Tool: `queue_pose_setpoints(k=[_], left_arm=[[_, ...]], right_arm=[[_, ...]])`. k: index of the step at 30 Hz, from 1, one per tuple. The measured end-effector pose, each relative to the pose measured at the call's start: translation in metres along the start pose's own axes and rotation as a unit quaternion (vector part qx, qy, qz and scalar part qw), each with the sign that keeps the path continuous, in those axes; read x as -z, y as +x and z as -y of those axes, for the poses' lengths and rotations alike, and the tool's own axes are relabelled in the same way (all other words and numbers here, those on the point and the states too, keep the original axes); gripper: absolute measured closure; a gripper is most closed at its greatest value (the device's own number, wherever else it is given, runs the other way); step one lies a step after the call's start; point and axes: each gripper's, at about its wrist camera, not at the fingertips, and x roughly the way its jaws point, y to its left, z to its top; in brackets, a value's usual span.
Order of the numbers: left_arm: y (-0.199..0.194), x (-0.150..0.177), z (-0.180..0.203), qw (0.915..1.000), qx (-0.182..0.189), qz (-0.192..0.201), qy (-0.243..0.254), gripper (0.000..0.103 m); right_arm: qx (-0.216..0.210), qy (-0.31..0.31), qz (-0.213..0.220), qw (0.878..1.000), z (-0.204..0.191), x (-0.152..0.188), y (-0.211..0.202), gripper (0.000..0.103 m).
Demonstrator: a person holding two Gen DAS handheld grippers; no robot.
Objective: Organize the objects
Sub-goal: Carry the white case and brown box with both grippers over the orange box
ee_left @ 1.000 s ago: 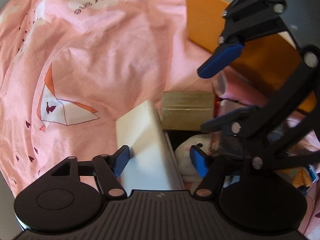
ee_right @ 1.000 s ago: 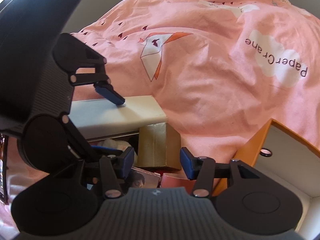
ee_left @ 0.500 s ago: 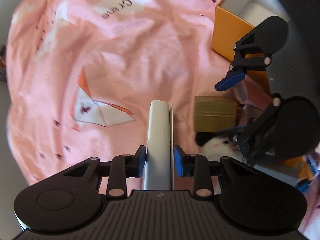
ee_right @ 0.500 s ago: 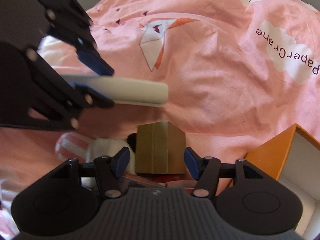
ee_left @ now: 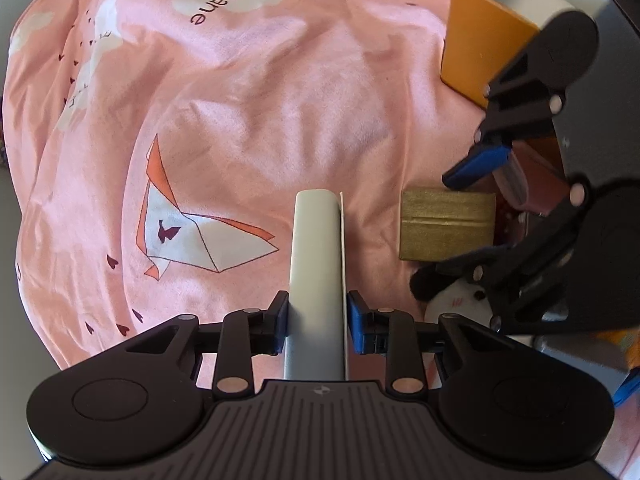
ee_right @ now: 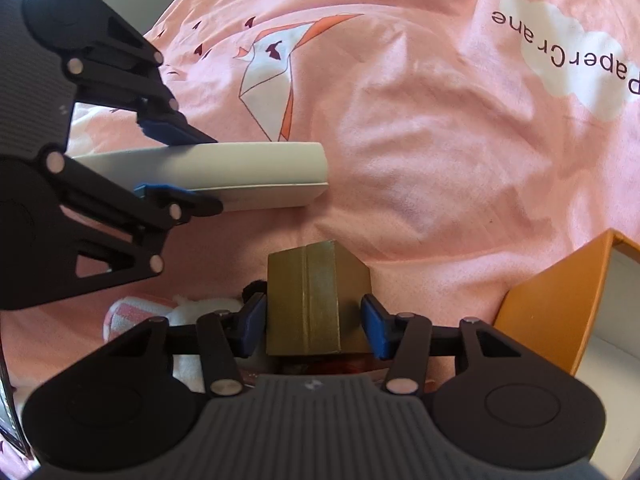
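My left gripper (ee_left: 317, 326) is shut on a flat white box (ee_left: 317, 264) and holds it on edge above the pink bedsheet; the box also shows in the right wrist view (ee_right: 224, 180), lifted clear of the pile. My right gripper (ee_right: 314, 326) is open, its blue pads on either side of a small gold box (ee_right: 316, 304) without closing on it. The gold box shows in the left wrist view (ee_left: 446, 224) under the right gripper's fingers (ee_left: 478, 162). An open orange box (ee_right: 560, 308) with a white inside stands to the right.
A white plush toy (ee_right: 192, 308) with black ears lies beside the gold box. A dark red packet (ee_left: 536, 184) lies behind it. The pink "PaperCrane" bedsheet (ee_left: 280, 92) spreads ahead and to the left. The orange box also shows at the upper right (ee_left: 480, 44).
My left gripper closed on the white box, turned it on edge and lifted it off the pile. My right gripper moved down around the gold box.
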Motion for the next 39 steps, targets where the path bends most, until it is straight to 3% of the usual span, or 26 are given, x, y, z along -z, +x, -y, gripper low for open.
queue_pose_setpoints(k=[5,12,18,23,28,32,36,39], left_arm=[[-0.023,0.007,-0.006,0.9985,0.002,0.044,-0.031,0.069],[-0.091,0.018,0.003,0.9906,-0.011,0.127,-0.050,0.069],[-0.153,0.010,0.040,0.9777,-0.022,0.209,-0.003,0.069],[-0.177,-0.014,0.082,0.9646,-0.016,0.257,0.059,0.069],[-0.178,-0.046,0.129,0.9503,0.006,0.287,0.121,0.069],[-0.156,-0.074,0.157,0.9448,0.026,0.288,0.154,0.069],[-0.123,-0.100,0.169,0.9450,0.057,0.277,0.164,0.069],[-0.089,-0.118,0.170,0.9522,0.069,0.250,0.162,0.069]], right_arm=[[-0.021,-0.005,0.033,0.999,-0.003,0.005,-0.025,0.050],[-0.019,-0.005,0.093,0.995,-0.005,0.004,-0.088,0.050],[0.028,-0.005,0.146,0.989,0.004,0.028,-0.162,0.050],[0.088,0.020,0.163,0.982,0.028,0.064,-0.206,0.050],[0.127,0.060,0.147,0.979,0.062,0.099,-0.219,0.050],[0.136,0.100,0.130,0.977,0.090,0.125,-0.222,0.050],[0.130,0.140,0.118,0.975,0.112,0.147,-0.216,0.051],[0.118,0.152,0.116,0.974,0.123,0.151,-0.208,0.051]])
